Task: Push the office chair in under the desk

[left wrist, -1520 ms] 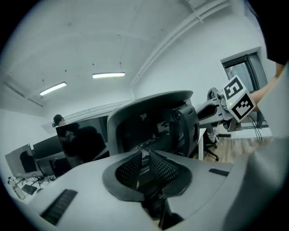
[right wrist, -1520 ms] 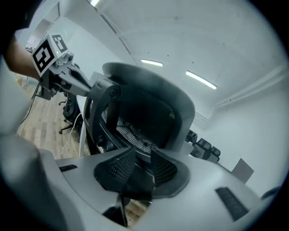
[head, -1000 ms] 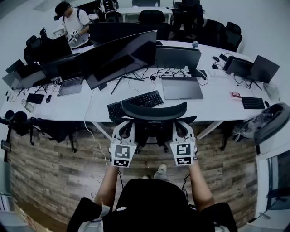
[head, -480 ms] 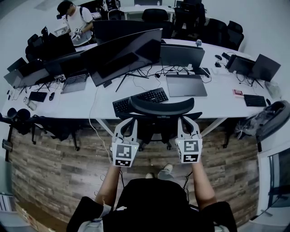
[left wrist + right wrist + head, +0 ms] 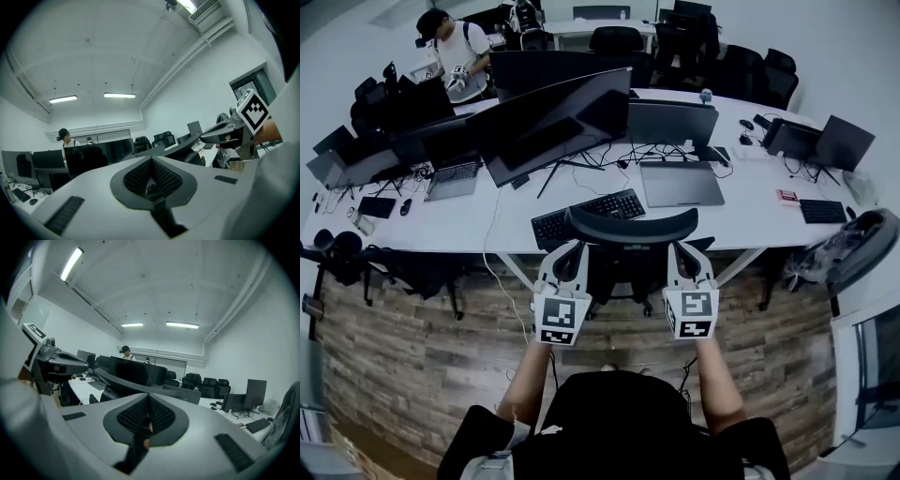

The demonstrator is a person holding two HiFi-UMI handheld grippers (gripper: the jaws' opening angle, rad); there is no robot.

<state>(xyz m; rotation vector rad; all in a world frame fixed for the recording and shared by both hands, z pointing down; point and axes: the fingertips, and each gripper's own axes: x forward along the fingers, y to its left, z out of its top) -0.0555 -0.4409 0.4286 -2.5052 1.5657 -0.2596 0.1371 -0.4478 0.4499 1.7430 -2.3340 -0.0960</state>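
The black office chair (image 5: 628, 228) stands at the front edge of the white desk (image 5: 441, 230), its curved backrest top just before the keyboard (image 5: 589, 212) and its seat partly under the desk. My left gripper (image 5: 571, 249) sits by the backrest's left end and my right gripper (image 5: 682, 251) by its right end. Both are shut with nothing between the fingers. In the left gripper view the closed left gripper (image 5: 151, 180) points past the backrest rim (image 5: 180, 149). In the right gripper view the right gripper (image 5: 147, 420) is shut beside the rim (image 5: 117, 383).
Monitors (image 5: 553, 117), a laptop (image 5: 680, 183) and cables crowd the desk. A grey backpack (image 5: 853, 248) lies at the desk's right end. More black chairs (image 5: 412, 267) stand to the left. A person (image 5: 445, 47) stands at the far side. Wood floor (image 5: 412, 366) lies behind the chair.
Both grippers and the chair have moved forward toward the desk. The backrest now reaches the desk edge, and the person's feet have dropped out of sight.
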